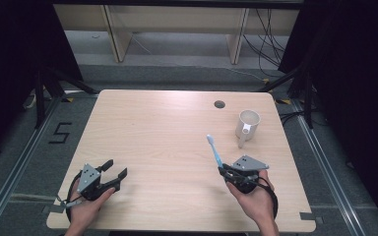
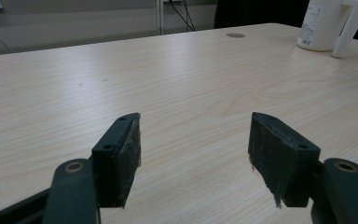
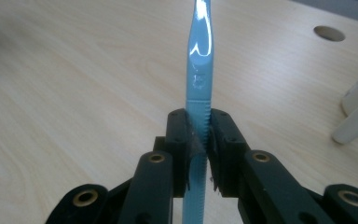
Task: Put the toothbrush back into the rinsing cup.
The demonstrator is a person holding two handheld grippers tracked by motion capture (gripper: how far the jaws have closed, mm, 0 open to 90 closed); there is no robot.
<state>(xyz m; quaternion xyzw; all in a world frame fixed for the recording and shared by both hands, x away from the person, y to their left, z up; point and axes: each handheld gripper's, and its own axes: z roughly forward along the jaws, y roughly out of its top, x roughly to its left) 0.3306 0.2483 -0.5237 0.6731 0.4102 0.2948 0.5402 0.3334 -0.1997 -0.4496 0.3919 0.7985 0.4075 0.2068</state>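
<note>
A blue toothbrush (image 1: 213, 150) with a white head points up and away from my right gripper (image 1: 223, 170), which is shut on its handle near the table's front right. In the right gripper view the black pads (image 3: 181, 140) press on both sides of the blue handle (image 3: 199, 70). A white mug (image 1: 246, 125) stands on the table beyond and to the right of that gripper; its handle faces the front. My left gripper (image 1: 115, 170) rests at the front left, open, with nothing between its pads (image 2: 121, 156). The mug (image 2: 326, 23) stands far off in the left gripper view.
The light wooden table (image 1: 167, 128) has a round cable hole (image 1: 219, 104) near its far edge, left of the mug. Black stands and cables flank the table on the floor. Wooden frames stand behind it.
</note>
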